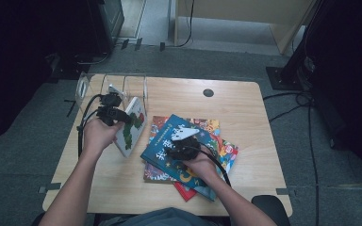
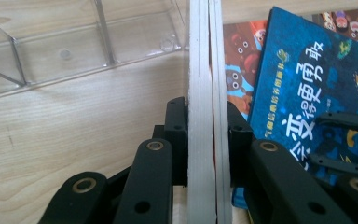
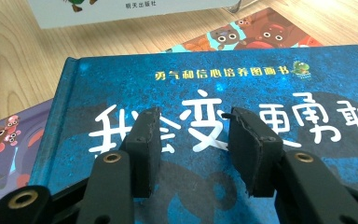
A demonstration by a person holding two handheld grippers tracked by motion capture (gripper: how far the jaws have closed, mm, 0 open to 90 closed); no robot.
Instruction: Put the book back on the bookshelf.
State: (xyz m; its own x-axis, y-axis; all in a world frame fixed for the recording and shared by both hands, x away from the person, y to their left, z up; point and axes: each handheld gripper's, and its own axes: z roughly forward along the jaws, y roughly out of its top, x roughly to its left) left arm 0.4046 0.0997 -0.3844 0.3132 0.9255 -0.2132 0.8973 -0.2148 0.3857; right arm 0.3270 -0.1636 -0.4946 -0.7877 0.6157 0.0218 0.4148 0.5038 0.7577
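1. Left tongs (image 1: 114, 113) clenched on the white book (image 1: 131, 126); in the left gripper view the jaws pinch its page block (image 2: 203, 116) from both sides. The book is held on edge and tilted, just in front of the clear rack (image 1: 111, 87), probably so it can slide upright into a slot.
2. Rack sits at the surface's (image 1: 245, 117) far left corner; its slots look empty.
3. Right tongs (image 1: 183, 141) released: in the right gripper view the jaws stand apart, nothing between them, over the blue book (image 3: 214, 84). Likely steadying it or lining up the next pick.
4. Blue book tops a stack (image 1: 217, 150) to the right of the rack, well apart from it, lying flat and fanned, so edges are exposed for gripping.
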